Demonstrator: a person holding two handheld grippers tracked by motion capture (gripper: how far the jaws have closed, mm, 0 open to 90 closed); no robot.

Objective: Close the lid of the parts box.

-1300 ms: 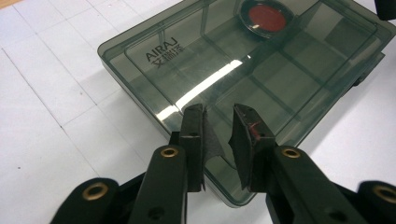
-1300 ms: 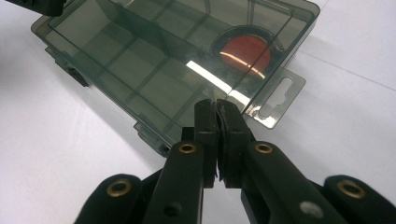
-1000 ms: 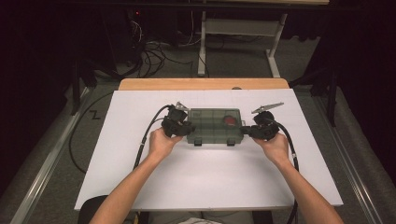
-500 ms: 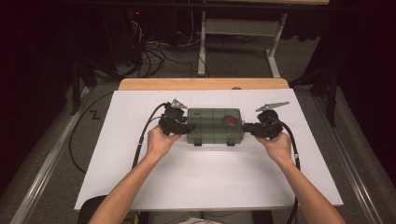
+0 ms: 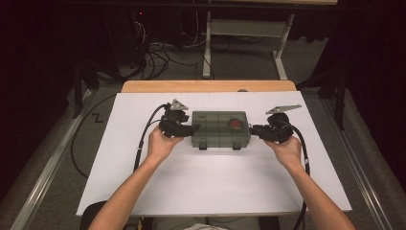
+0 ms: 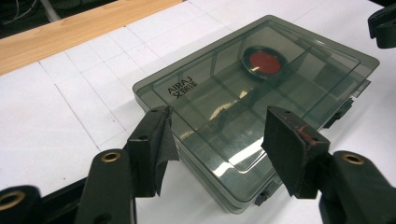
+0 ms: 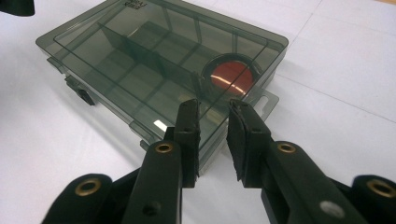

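Note:
A smoky transparent compartment box (image 5: 220,129) lies shut in the middle of the white table (image 5: 215,182). A red disc (image 5: 235,123) sits in a compartment near its right end. My left gripper (image 5: 190,128) is at the box's left end. In the left gripper view it (image 6: 217,121) stands wide open, its jaws straddling the near corner of the box (image 6: 261,93). My right gripper (image 5: 253,129) is at the right end. In the right gripper view it (image 7: 213,106) is only narrowly open over the edge of the box (image 7: 154,51), close to the red disc (image 7: 231,77).
A wooden strip (image 5: 208,86) runs along the table's far edge. Beyond it are a metal stand (image 5: 239,43) and floor cables (image 5: 158,57). Black cables trail from both grippers towards the table's front edge. White table surface lies all around the box.
Almost nothing: the right gripper has drifted slightly to the right. The box and the left gripper have stayed put.

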